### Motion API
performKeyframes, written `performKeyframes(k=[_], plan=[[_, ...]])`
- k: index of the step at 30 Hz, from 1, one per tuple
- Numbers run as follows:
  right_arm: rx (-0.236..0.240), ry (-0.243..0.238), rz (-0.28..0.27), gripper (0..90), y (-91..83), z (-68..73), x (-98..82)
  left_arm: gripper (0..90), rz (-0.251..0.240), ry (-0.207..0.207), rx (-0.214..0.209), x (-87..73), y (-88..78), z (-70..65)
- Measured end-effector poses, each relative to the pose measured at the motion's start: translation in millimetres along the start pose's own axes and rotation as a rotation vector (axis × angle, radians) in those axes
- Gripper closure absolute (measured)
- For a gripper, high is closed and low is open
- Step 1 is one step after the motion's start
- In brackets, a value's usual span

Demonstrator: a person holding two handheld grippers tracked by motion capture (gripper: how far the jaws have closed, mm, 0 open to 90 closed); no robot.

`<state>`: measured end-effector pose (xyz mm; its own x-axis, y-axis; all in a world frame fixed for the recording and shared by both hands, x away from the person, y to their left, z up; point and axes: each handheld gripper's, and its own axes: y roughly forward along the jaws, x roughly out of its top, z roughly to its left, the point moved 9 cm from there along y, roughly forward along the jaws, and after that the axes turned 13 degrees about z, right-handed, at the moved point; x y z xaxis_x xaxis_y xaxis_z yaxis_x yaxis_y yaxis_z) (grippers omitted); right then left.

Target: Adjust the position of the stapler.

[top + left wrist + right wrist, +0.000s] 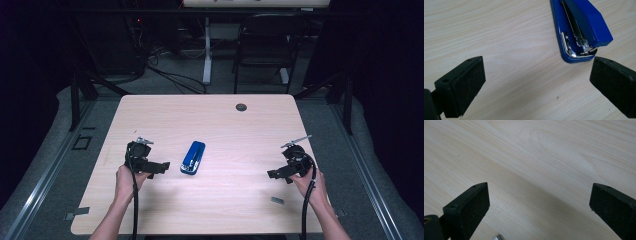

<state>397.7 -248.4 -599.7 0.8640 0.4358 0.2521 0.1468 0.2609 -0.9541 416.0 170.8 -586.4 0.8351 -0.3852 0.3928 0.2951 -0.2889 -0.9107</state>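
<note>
Plainly, with the blue stapler (pixel 193 157) lying flat left of centre in the high view and both the left gripper (pixel 162 166) and right gripper (pixel 273 174) spread empty, a one-sided nudge could skid it across the table (pixel 220 125).

Lab or recording studio: dark curtained walls, light wood table (pixel 225 120), black folding chair (pixel 262 42), cables (pixel 170 75) on grey floor.
</note>
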Motion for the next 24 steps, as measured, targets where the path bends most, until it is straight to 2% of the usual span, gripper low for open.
performKeyframes(k=[8, 13, 16, 24], plan=[[-0.016, -0.002, -0.002, 3.6, -0.5, 1.5, -0.4, 1.5, -0.010, 0.020, -0.014, 4.9, 2.3, -12.2], [-0.012, 0.003, 0.007, 3.6, 0.1, 0.5, -0.1, 1.6, 0.005, 0.046, -0.019, 7.4, 6.9, -19.1], [-0.013, -0.002, 0.009, 3.5, -0.4, 0.7, -0.3, 1.4, -0.001, 0.043, -0.023, 10.6, 7.2, -23.1], [-0.014, 0.001, 0.012, 3.5, -2.4, -2.4, -4.8, 4.7, 0.015, 0.099, -0.034, 20.4, 15.7, -43.3]])
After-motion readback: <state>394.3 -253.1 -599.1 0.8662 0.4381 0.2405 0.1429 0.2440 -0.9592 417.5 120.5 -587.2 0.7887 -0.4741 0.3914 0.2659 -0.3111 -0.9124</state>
